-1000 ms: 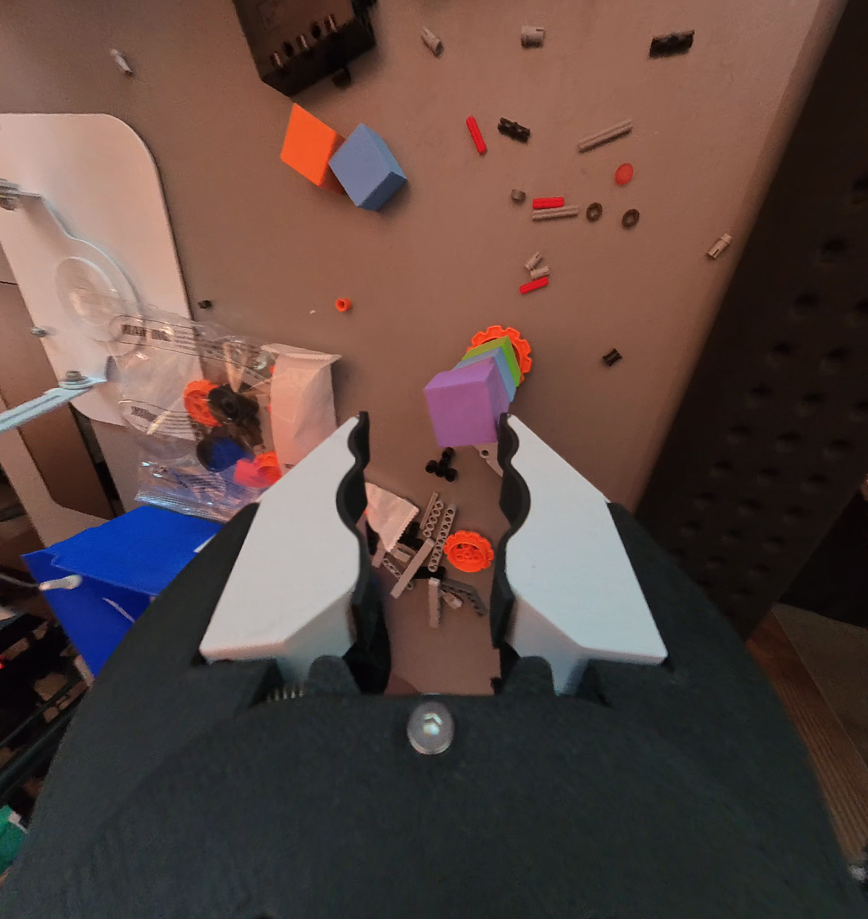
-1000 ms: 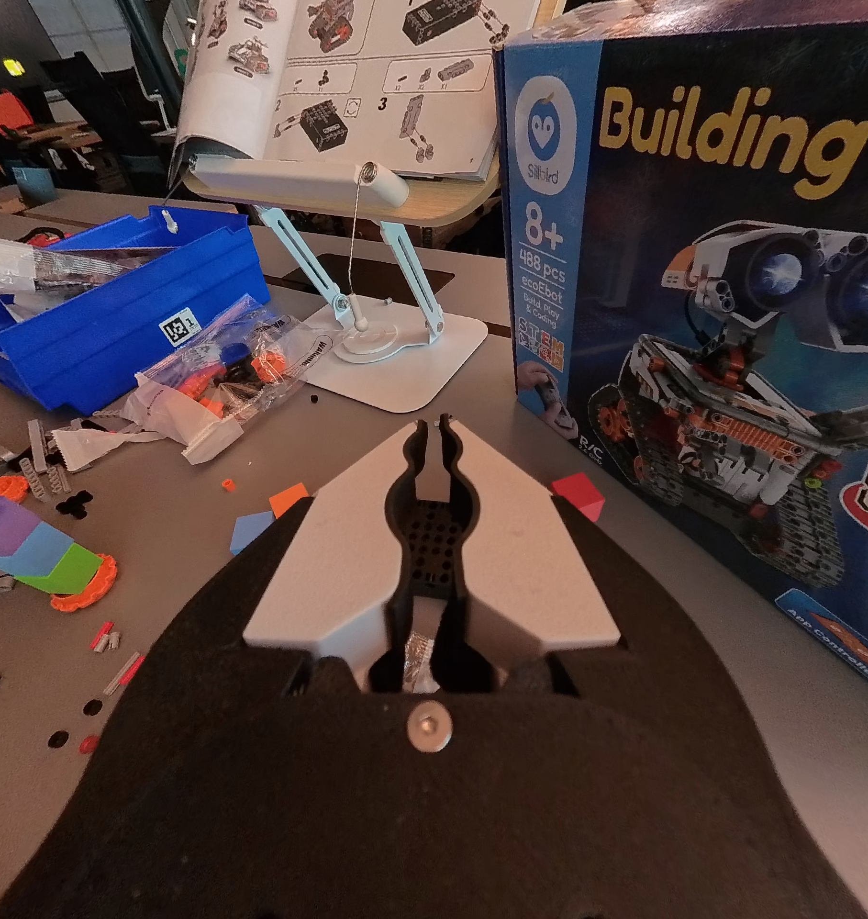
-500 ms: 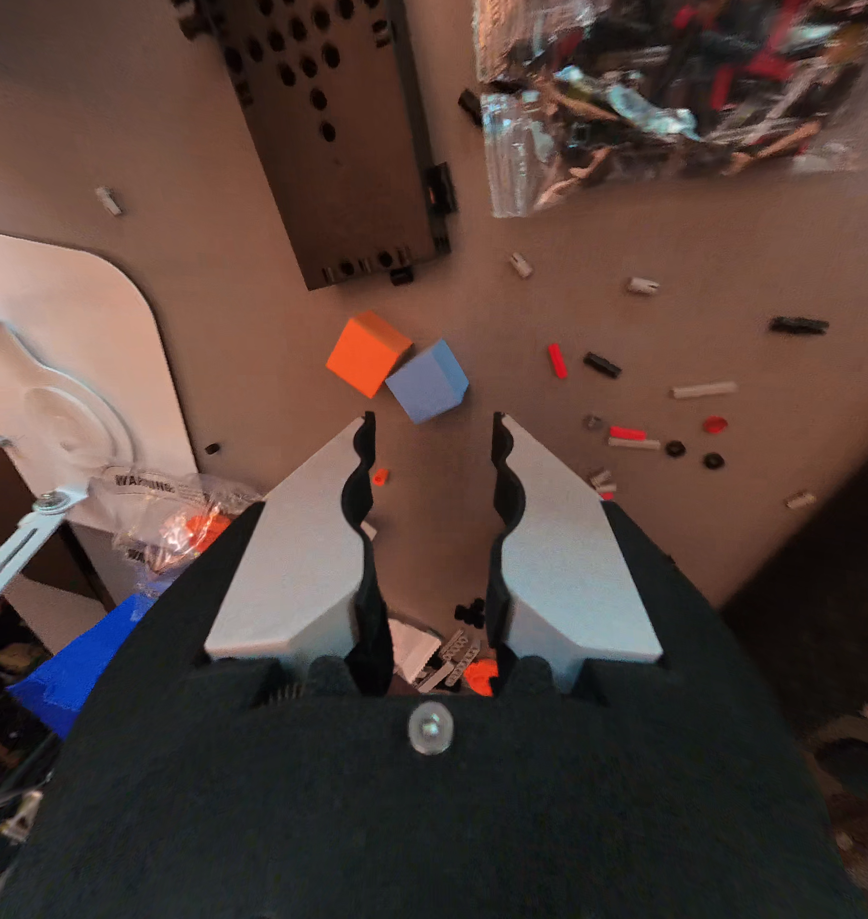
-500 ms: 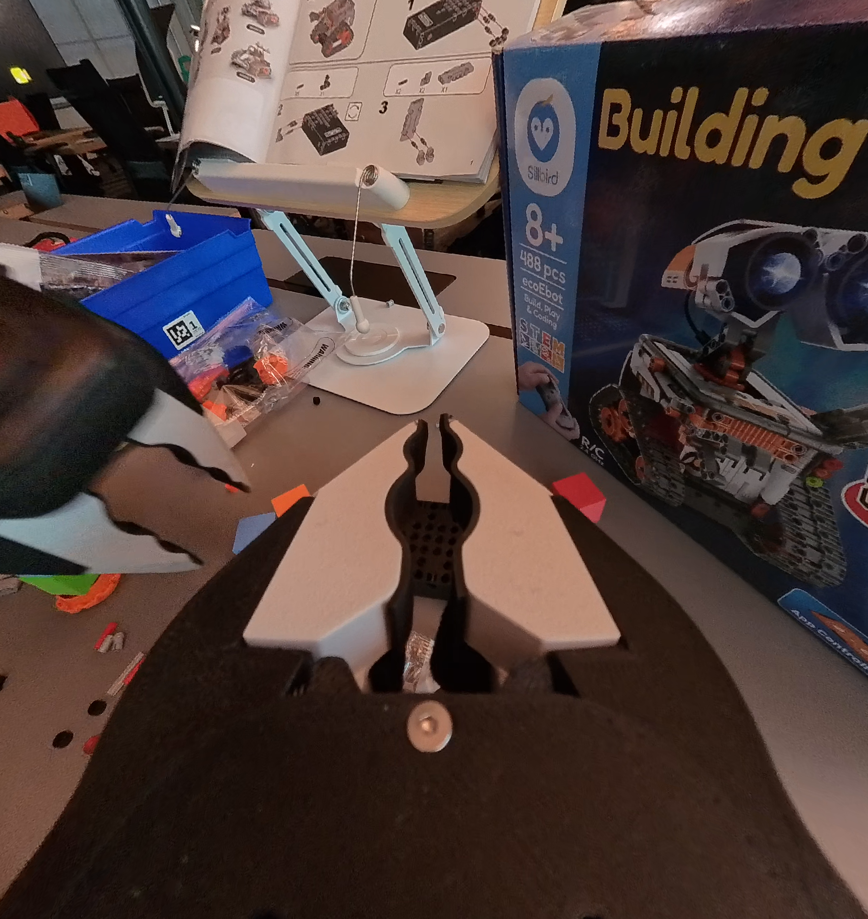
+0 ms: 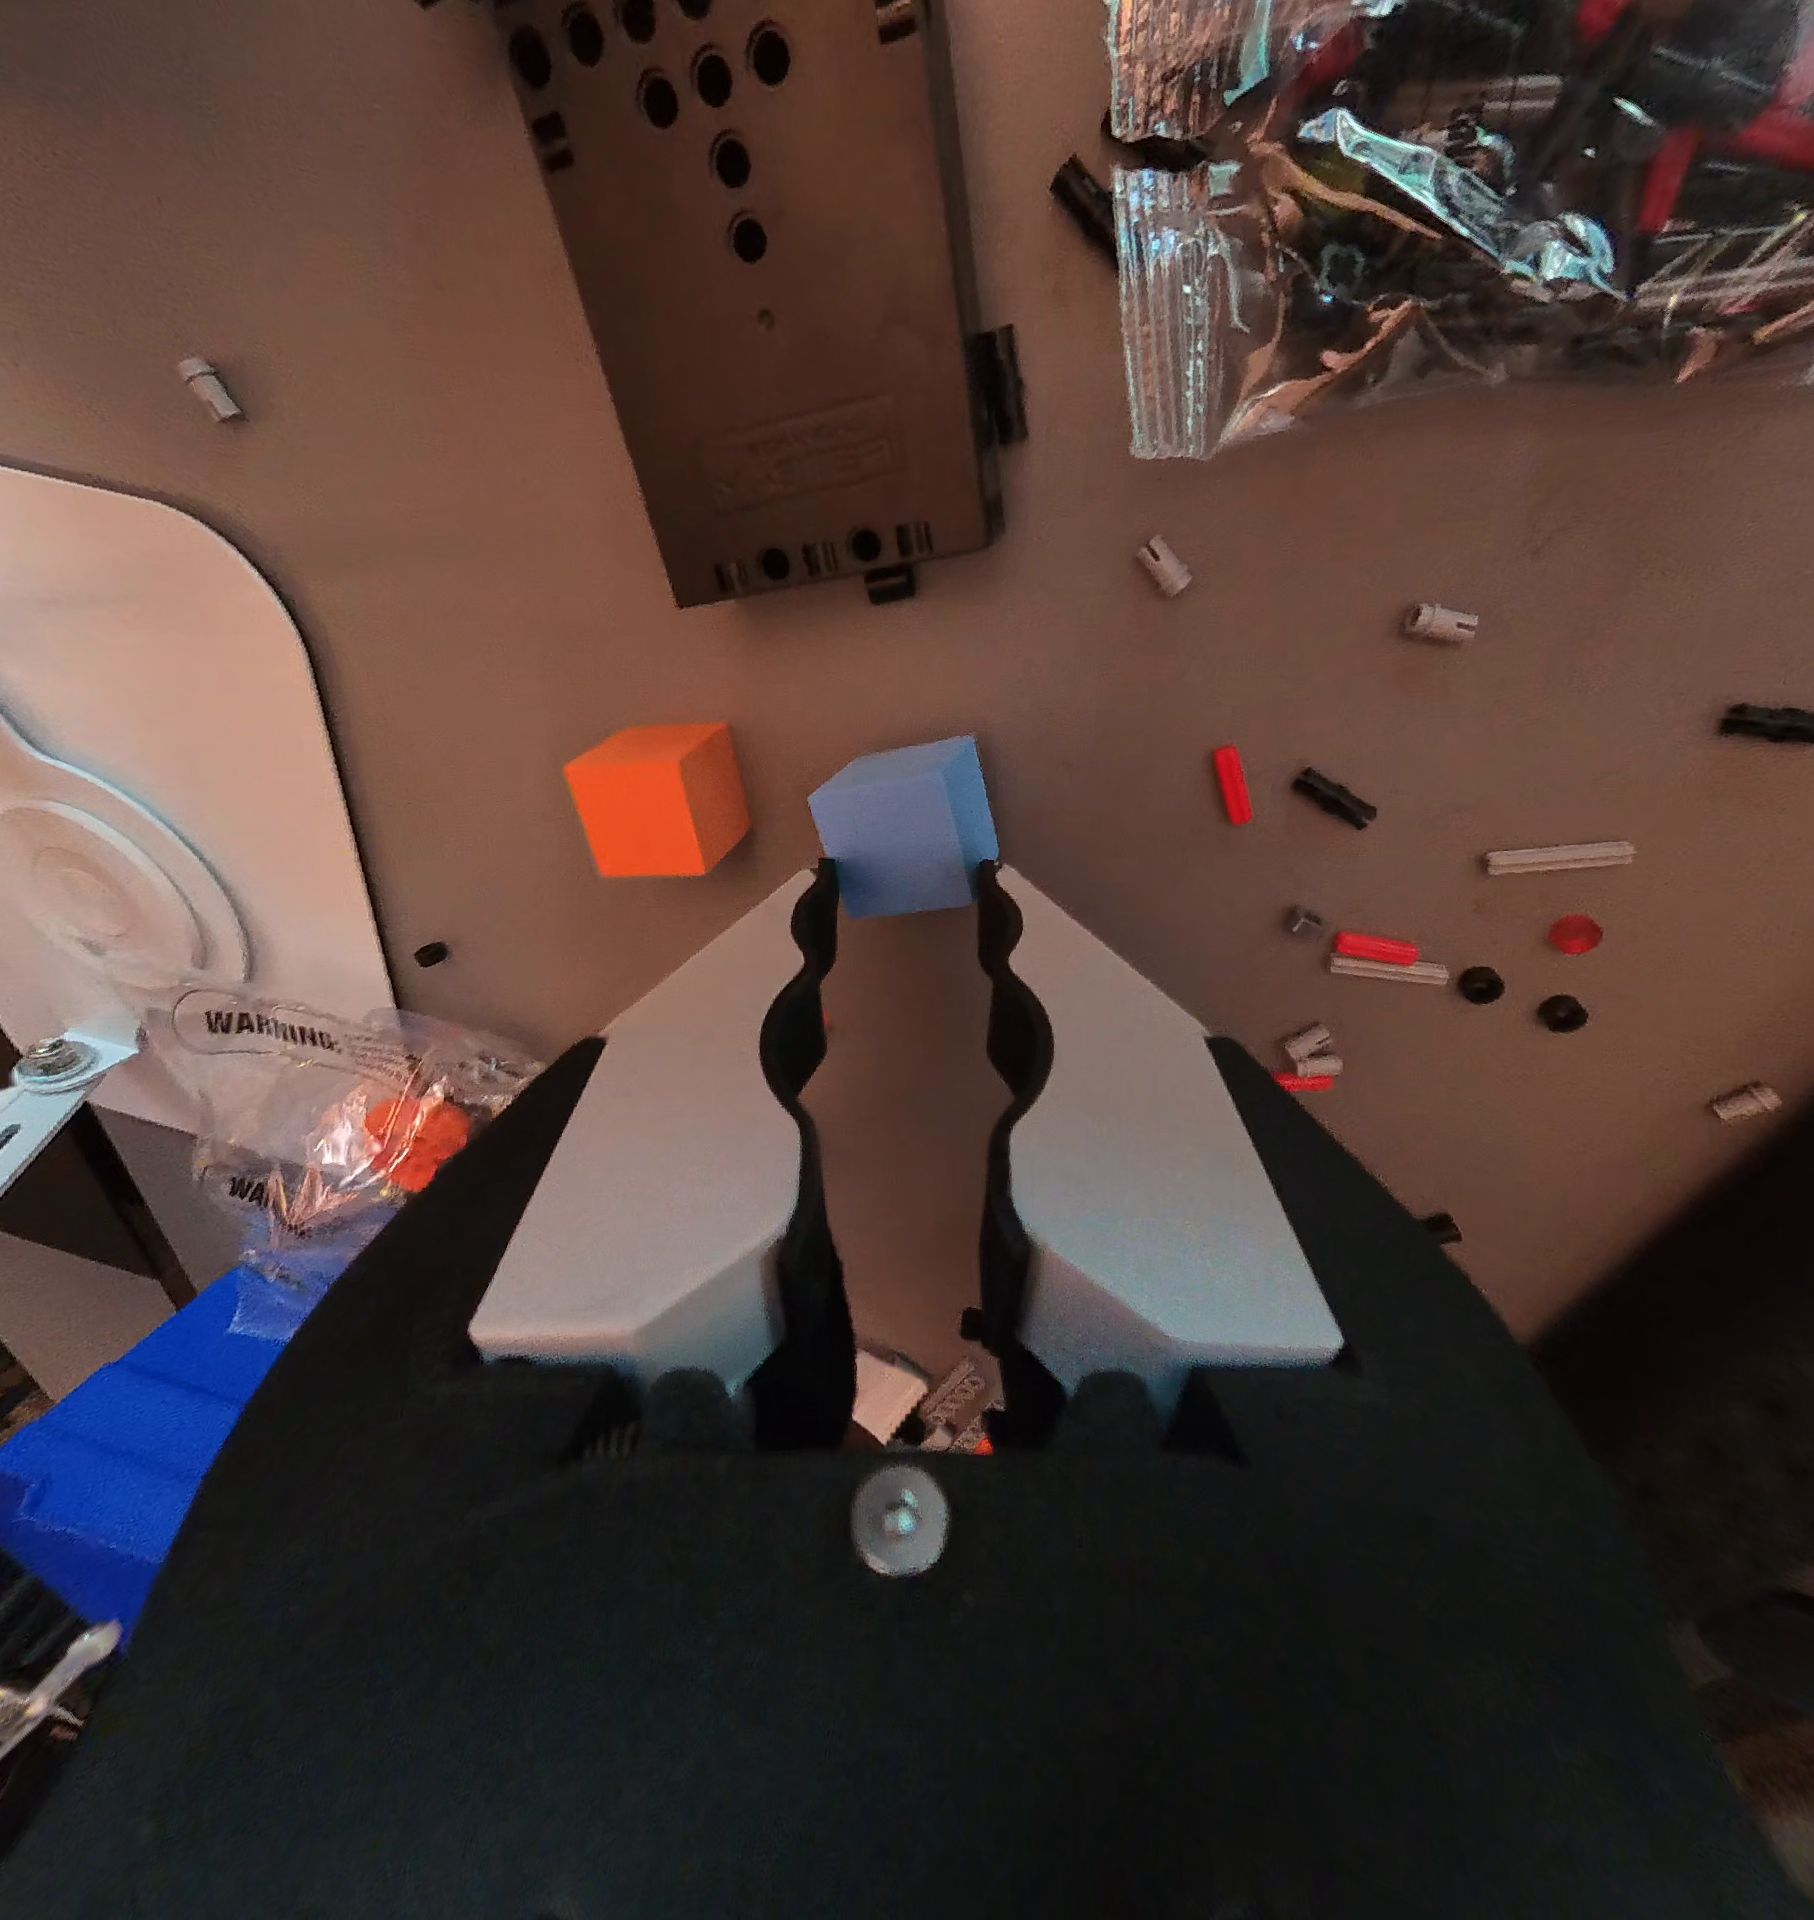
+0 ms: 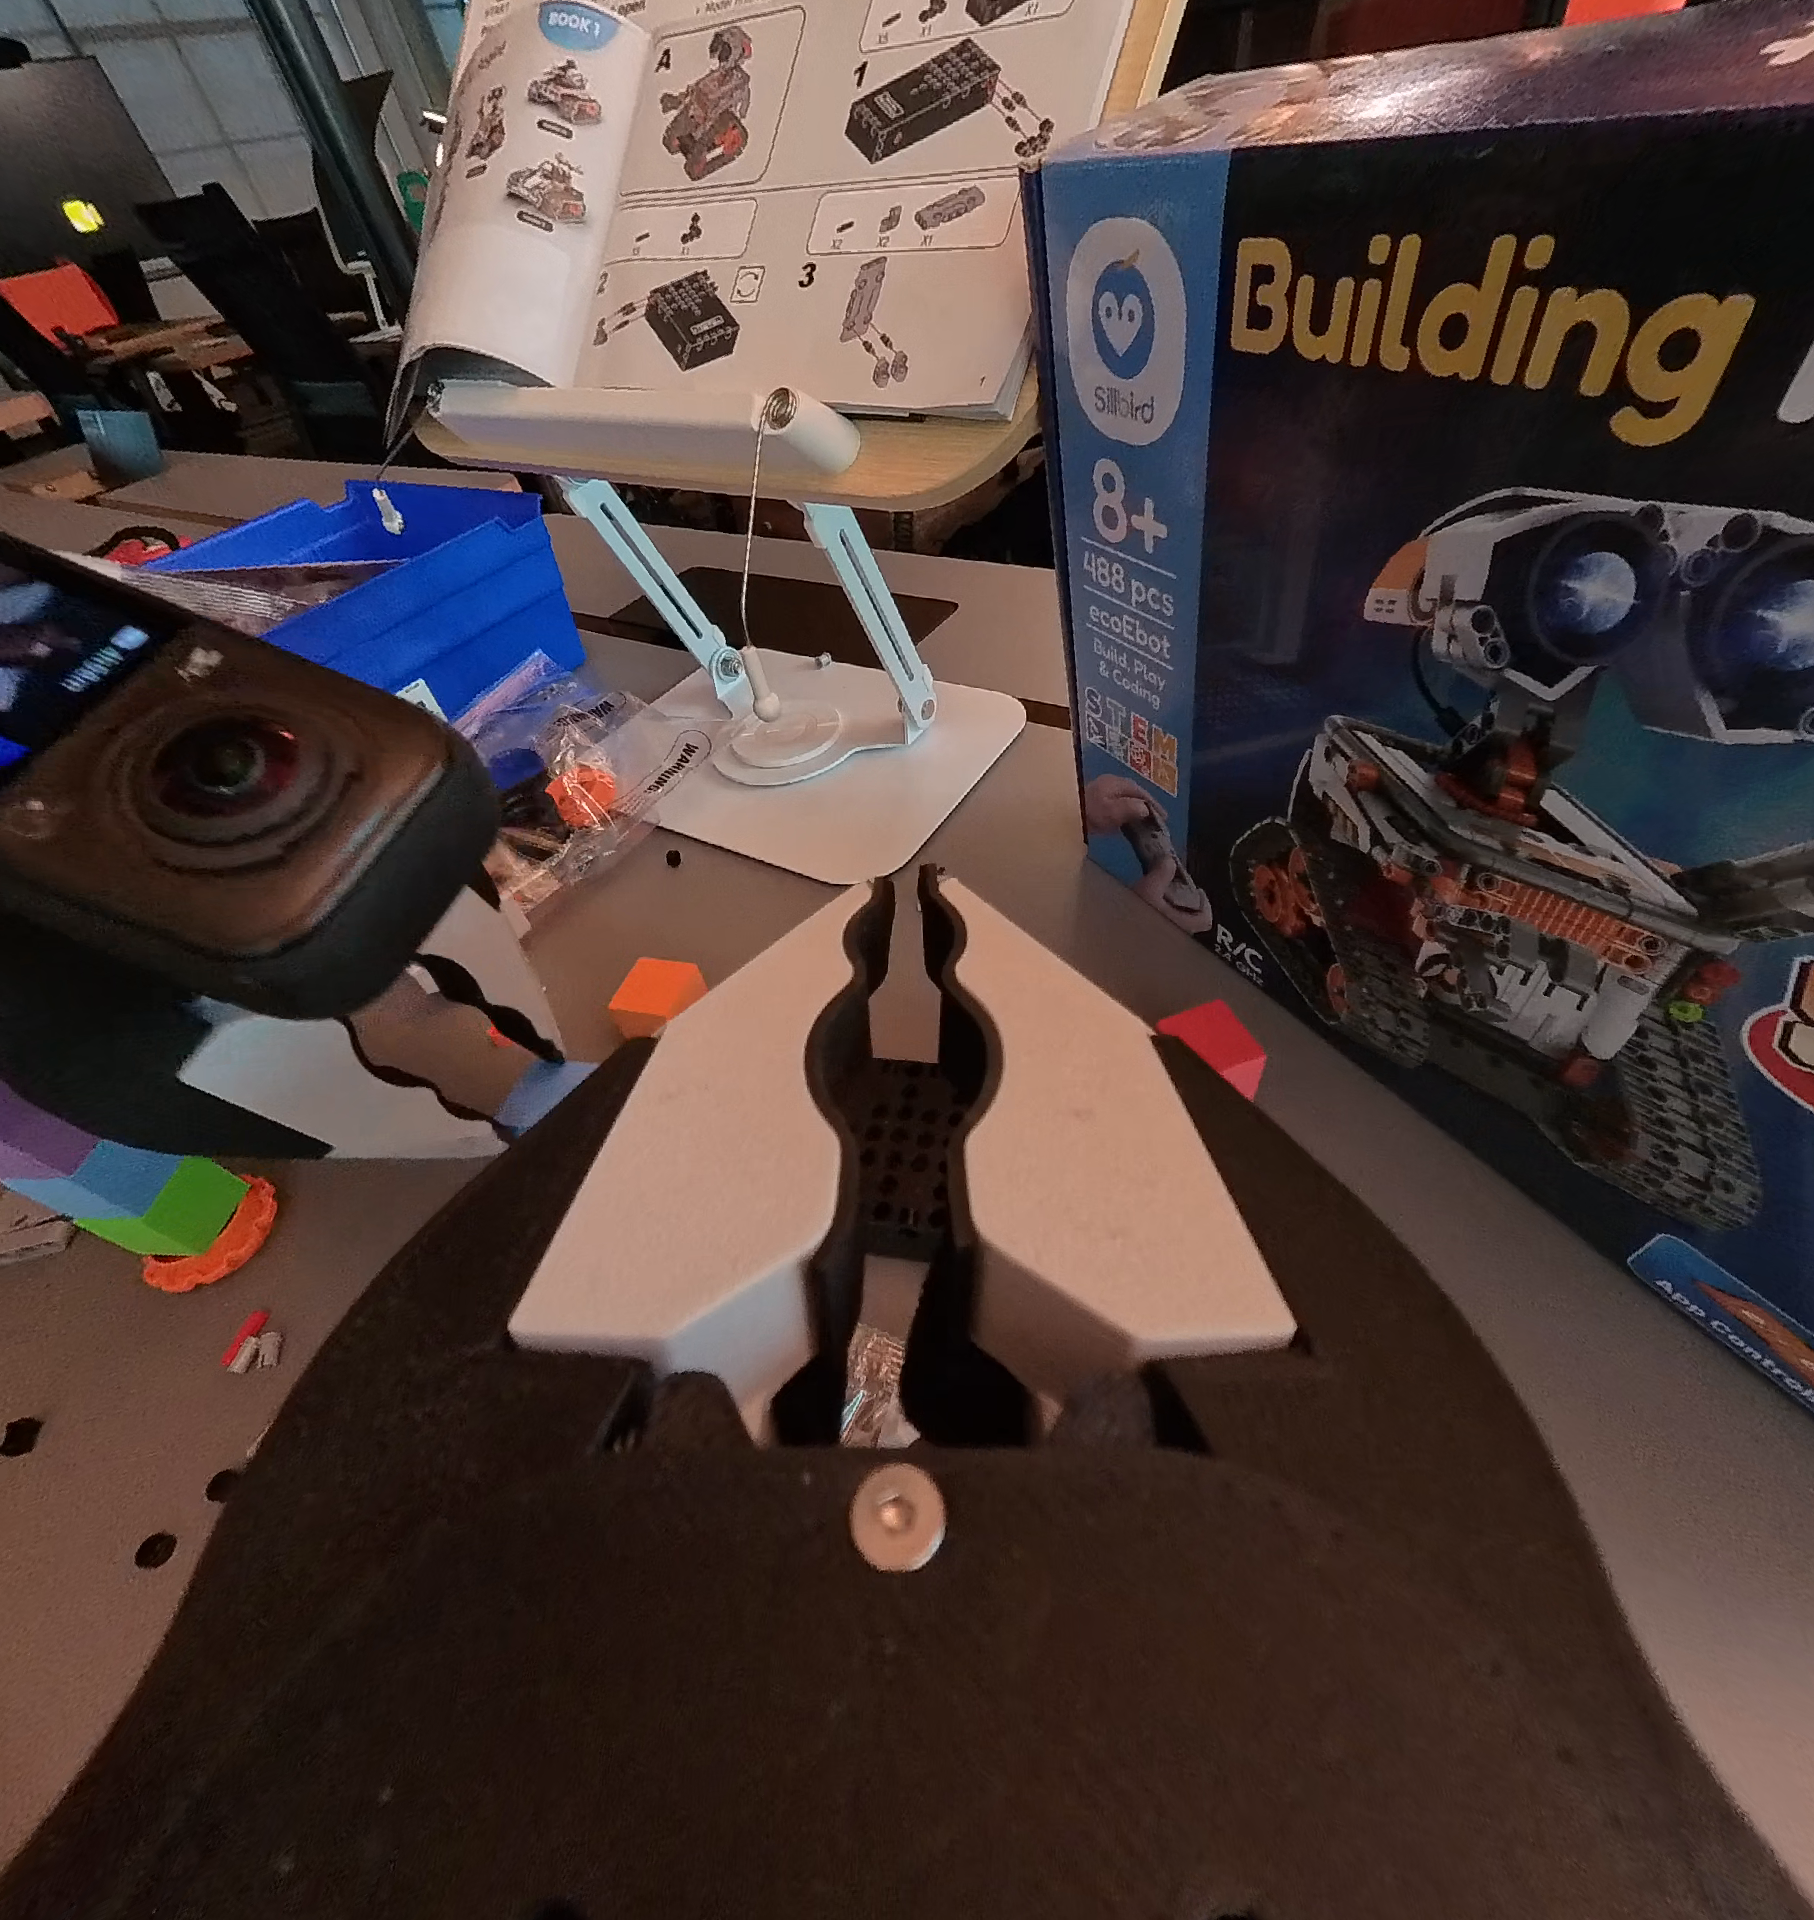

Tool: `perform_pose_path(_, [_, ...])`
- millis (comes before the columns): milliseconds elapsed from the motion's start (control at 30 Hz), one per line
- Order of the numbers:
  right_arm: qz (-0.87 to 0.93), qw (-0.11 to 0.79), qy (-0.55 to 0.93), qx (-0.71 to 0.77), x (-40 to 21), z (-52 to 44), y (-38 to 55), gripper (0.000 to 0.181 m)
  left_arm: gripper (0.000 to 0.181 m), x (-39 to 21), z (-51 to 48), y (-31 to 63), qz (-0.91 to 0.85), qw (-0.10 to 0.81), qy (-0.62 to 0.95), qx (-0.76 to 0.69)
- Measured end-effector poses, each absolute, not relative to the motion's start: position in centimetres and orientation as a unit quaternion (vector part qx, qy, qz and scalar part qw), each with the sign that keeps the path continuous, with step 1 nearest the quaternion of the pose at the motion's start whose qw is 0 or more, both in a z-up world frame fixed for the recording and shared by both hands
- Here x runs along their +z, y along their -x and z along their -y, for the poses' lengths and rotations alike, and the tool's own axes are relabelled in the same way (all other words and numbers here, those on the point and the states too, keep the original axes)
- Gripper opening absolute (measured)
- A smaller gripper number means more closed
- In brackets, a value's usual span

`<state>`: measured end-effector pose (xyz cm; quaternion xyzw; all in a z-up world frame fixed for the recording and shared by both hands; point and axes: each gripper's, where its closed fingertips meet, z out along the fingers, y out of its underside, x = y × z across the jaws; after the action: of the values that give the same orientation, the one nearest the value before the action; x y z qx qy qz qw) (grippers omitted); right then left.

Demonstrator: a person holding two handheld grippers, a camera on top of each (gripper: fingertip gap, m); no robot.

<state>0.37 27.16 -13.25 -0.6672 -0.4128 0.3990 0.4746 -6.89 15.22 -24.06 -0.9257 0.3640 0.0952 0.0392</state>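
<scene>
A: Where was the left gripper [image 5: 905, 868] just then?

B: Down over the grey table [image 5: 446, 312], with its two fingertips set against opposite side faces of the light blue cube [image 5: 898, 831]. The jaws stood parted only as wide as the cube, clenched on it at its near lower part. I could not tell whether the cube rested on the table or hung just clear of it.

A: What lay about it?

B: An orange cube [image 5: 659, 800] just to the left, apart from the blue one. Beyond them lay a dark perforated plate [image 5: 778, 312], and at far right a crinkled clear bag of parts [image 5: 1485, 208]. Small pins and pegs [image 5: 1381, 956] were scattered to the right, and the white base of a book stand [image 5: 134, 748] sat at left.

A: How would you judge the blue cube to handle?

B: Light and stiff by its look, with matte flat faces that should not slip. Opposite flat sides are the place to hold it, and the tips pinched it rather low.

A: And the right gripper [image 6: 905, 883]?

B: Its jaws were nearly closed with a thin gap, grasping nothing, held over the table near a red cube [image 6: 1215, 1039] and a large printed box [image 6: 1505, 727]. In its view the left gripper's tips met the blue cube at left.
</scene>
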Motion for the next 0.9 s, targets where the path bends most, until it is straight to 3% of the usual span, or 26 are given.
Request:
perform_pose_path(433, [0.415,0.474,0.666,0.4,-13.2,-27.1,-0.3,0.004,0.026,-11.1,-6.8,7.3,-0.427,0.112,0.89,0.117])
perform_pose_path(900, [0.419,0.47,0.669,0.394,-13.6,-27.1,-0.1,0.005,0.026,-13.2,-3.1,9.2,-0.416,0.077,0.9,0.103])
